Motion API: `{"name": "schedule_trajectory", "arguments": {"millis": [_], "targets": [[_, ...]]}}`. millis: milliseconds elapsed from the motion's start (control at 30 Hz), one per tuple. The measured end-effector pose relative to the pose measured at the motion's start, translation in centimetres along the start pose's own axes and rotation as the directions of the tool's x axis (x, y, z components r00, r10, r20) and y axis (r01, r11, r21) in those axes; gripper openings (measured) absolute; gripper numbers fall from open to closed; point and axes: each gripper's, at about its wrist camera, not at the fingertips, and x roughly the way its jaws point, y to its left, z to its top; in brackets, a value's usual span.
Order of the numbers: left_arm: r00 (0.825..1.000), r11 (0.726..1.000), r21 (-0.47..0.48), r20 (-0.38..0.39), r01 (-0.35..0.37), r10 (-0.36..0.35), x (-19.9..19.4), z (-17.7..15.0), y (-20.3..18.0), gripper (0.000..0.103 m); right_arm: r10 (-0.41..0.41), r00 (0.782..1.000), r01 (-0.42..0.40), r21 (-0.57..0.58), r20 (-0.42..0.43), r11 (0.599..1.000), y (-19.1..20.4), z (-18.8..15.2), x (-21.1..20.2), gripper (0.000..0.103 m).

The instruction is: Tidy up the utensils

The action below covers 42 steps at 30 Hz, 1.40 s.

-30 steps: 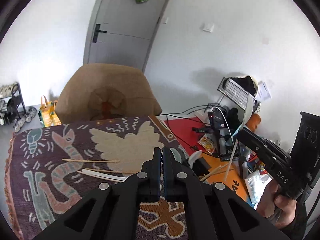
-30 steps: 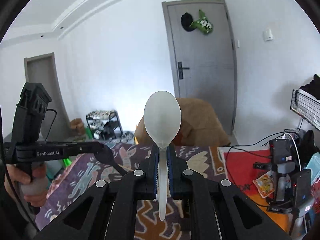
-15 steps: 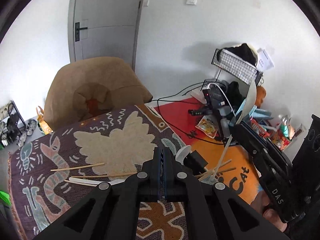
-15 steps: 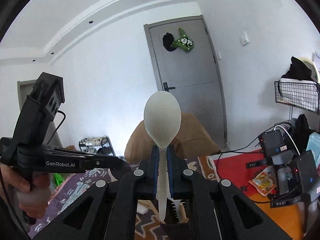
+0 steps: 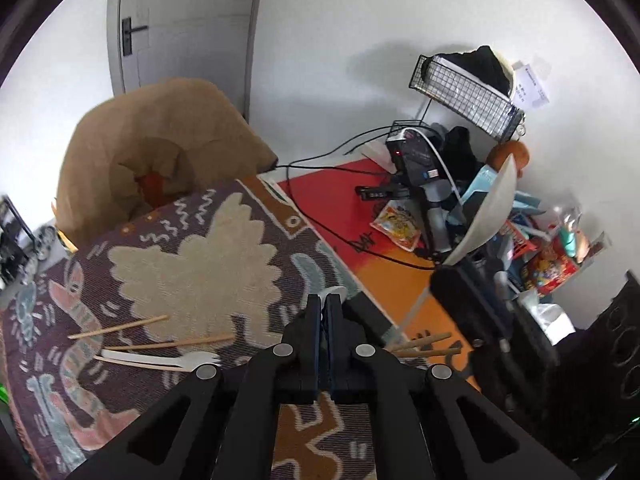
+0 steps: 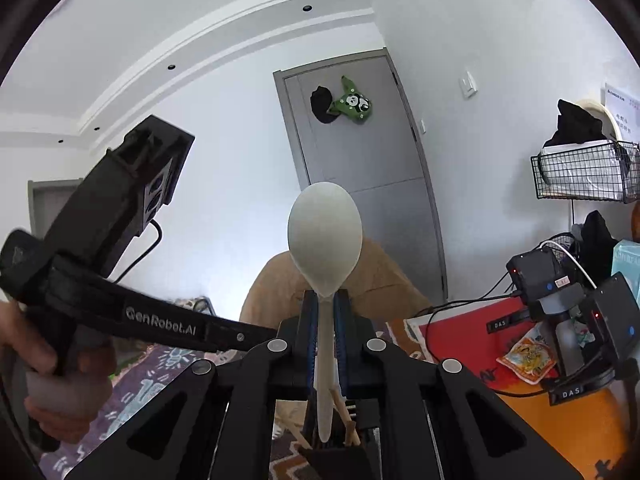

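Chopsticks [image 5: 120, 326]: lay loose on the patterned rug [image 5: 200, 264], far left.
Fork [image 5: 160, 360]: white, lay just beside them.
Left gripper [image 5: 323, 312]: jaws pressed together, holding nothing.
Right gripper [image 6: 324, 308]: clamped on the white spoon's [image 6: 325, 236] handle, bowl upward, handle tip above a black holder [image 6: 336, 454] containing chopsticks.

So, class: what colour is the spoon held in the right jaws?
Off-white, plain spoon; the right wrist view shows it best.

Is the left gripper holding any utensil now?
No, the left gripper is shut on nothing; the white fork lies on the rug.
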Motion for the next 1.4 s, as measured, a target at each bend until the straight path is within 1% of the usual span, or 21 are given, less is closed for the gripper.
{"name": "schedule_trajectory", "arguments": {"millis": [67, 133, 200, 233, 267, 300, 333, 367, 433, 500, 567, 667, 733, 867, 933, 967, 1033, 1167, 1233, 1267, 1400], "targets": [[1.000, 1.000, -0.025, -0.005, 0.020, -0.020, -0.1, -0.2, 0.5, 0.002, -0.006, 1.000, 0.006, 0.001, 0.001, 1.000, -0.1, -0.4, 0.1, 0.010], [1.000, 0.999, -0.047, -0.004, 0.022, -0.022, -0.2, -0.4, 1.2, 0.002, -0.009, 1.000, 0.009, 0.000, 0.002, 1.000, 0.0, -0.7, 0.1, 0.010], [1.000, 0.997, -0.075, 0.000, 0.027, -0.028, -0.5, -0.6, 2.2, 0.005, -0.013, 1.000, 0.013, -0.009, 0.006, 1.000, 0.1, -1.0, 0.2, 0.010], [0.999, 0.995, -0.091, 0.001, 0.034, -0.034, -0.6, -0.7, 2.7, 0.016, -0.017, 1.000, 0.017, -0.016, 0.007, 1.000, 0.3, -1.1, 0.3, 0.010], [0.999, 0.993, -0.113, 0.007, 0.045, -0.045, -0.8, -0.8, 3.3, 0.033, -0.022, 1.000, 0.023, -0.026, 0.008, 0.999, 0.4, -1.2, 0.3, 0.010], [0.998, 0.989, -0.134, 0.020, 0.063, -0.061, -1.0, -1.0, 3.8, 0.042, -0.030, 0.999, 0.030, -0.038, 0.010, 0.999, 0.7, -1.3, 0.3, 0.010], [0.997, 0.987, -0.146, 0.033, 0.073, -0.069, -1.2, -1.1, 4.2, 0.056, -0.034, 0.999, 0.034, -0.044, 0.010, 0.998, 0.8, -1.4, 0.3, 0.010], [0.997, 0.985, -0.152, 0.045, 0.076, -0.070, -1.5, -1.2, 4.5, 0.058, -0.036, 0.999, 0.036, -0.048, 0.009, 0.998, 0.9, -1.5, 0.3, 0.010], [0.995, 0.984, -0.159, 0.064, 0.081, -0.072, -2.0, -1.4, 5.1, 0.059, -0.038, 0.999, 0.038, -0.052, 0.008, 0.998, 1.1, -1.8, 0.3, 0.010], [0.994, 0.981, -0.172, 0.078, 0.092, -0.080, -2.5, -1.7, 5.8, 0.062, -0.041, 0.999, 0.041, -0.066, 0.000, 0.997, 1.3, -2.1, 0.3, 0.010], [0.992, 0.979, -0.181, 0.102, 0.089, -0.071, -3.0, -2.2, 6.6, 0.073, -0.043, 0.999, 0.042, -0.078, -0.012, 0.996, 1.6, -2.3, 0.3, 0.010], [0.988, 0.977, -0.196, 0.144, 0.079, -0.051, -3.9, -3.0, 7.7, 0.086, -0.047, 0.999, 0.045, -0.078, -0.027, 0.996, 1.7, -2.6, 0.0, 0.010], [0.986, 0.975, -0.207, 0.159, 0.080, -0.047, -4.3, -3.4, 8.5, 0.089, -0.050, 0.998, 0.047, -0.073, -0.039, 0.996, 1.8, -2.7, -0.3, 0.010], [0.977, 0.971, -0.224, 0.210, 0.081, -0.033, -5.5, -4.3, 9.8, 0.097, -0.057, 0.996, 0.052, -0.069, -0.074, 0.996, 2.0, -2.6, -0.9, 0.014], [0.972, 0.971, -0.226, 0.233, 0.076, -0.022, -6.1, -4.6, 10.2, 0.099, -0.059, 0.996, 0.054, -0.066, -0.074, 0.996, 2.0, -2.4, -1.4, 0.022], [0.970, 0.971, -0.226, 0.243, 0.074, -0.018, -6.4, -4.7, 10.3, 0.100, -0.063, 0.996, 0.059, -0.068, -0.070, 0.996, 2.1, -2.3, -1.6, 0.033], [0.968, 0.971, -0.229, 0.252, 0.073, -0.013, -6.7, -5.0, 10.7, 0.100, -0.072, 0.995, 0.067, -0.071, -0.067, 0.995, 2.2, -2.1, -2.0, 0.039], [0.964, 0.968, -0.240, 0.265, 0.074, -0.008, -7.5, -5.7, 11.5, 0.100, -0.064, 0.996, 0.060, -0.047, -0.070, 0.997, 2.1, -1.6, -2.3, 0.039], [0.963, 0.969, -0.240, 0.270, 0.061, 0.007, -7.8, -6.0, 11.8, 0.100, -0.068, 0.995, 0.065, -0.042, -0.068, 0.997, 2.2, -1.1, -2.5, 0.039], [0.962, 0.970, -0.240, 0.274, 0.051, 0.017, -8.0, -6.3, 12.1, 0.100, -0.074, 0.995, 0.071, -0.040, -0.071, 0.997, 2.2, -0.8, -2.7, 0.041], [0.959, 0.967, -0.252, 0.280, 0.021, 0.052, -8.6, -7.3, 13.6, 0.100, -0.092, 0.993, 0.089, -0.041, -0.070, 0.995, 2.8, 0.4, -3.4, 0.061]]}}
